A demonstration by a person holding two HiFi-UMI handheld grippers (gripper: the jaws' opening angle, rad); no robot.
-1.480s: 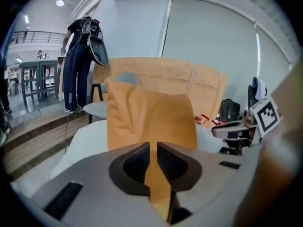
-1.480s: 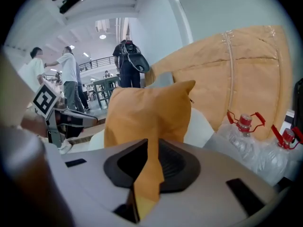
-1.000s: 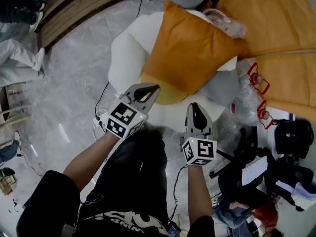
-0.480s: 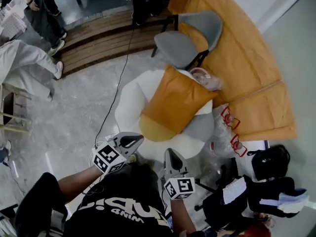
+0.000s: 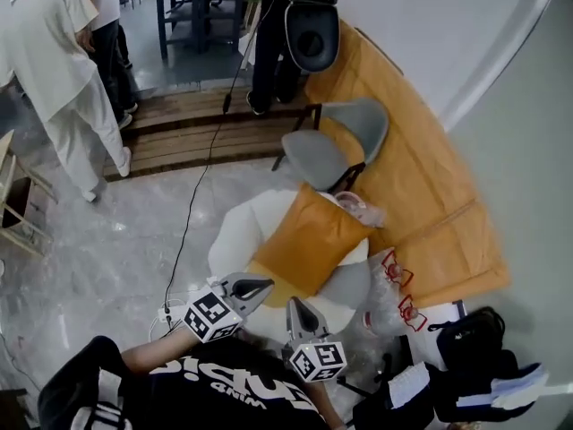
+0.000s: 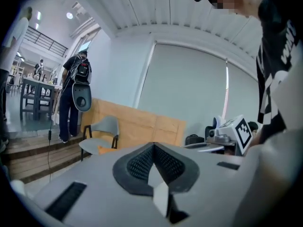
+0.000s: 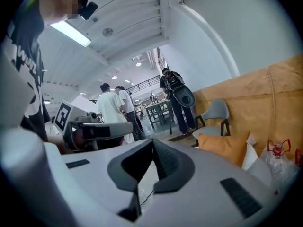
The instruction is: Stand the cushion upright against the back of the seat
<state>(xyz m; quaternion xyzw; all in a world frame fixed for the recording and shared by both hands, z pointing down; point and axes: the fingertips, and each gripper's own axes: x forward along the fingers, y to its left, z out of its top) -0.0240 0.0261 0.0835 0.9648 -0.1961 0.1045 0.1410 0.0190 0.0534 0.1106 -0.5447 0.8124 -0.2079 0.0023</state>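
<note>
Finds the cushion [image 5: 309,240] on the white seat [image 5: 235,227], propped on edge and leaning against the seat's back, with a grey pad [image 5: 347,285] just beside its lower corner; judges the standing-up step as good as done.

Holds the left tool [image 5: 260,286] and the right tool [image 5: 293,306] side by side near the seat's front edge, apart from the cushion and touching nothing; reads the left tool as fully closed, pads together, empty; reads the right tool as closed too, its jaws having just been closing, with nothing between them.

Sees in the right gripper view the cushion's top corners up and its broad face turned this way, white upholstery behind it; sees only an orange sliver of it in the left gripper view.

Places this moment at the tail of the job, with both tools off the cushion and no grip in hand.

Calls for little next: keeping both tools clear and watching for a slump; on any sag, opening one tool, taking the top edge and pressing it back against the backrest; probably nothing more otherwise.

Notes a grey chair [image 5: 336,146] close behind the seat, worth avoiding on any further reach.
</note>
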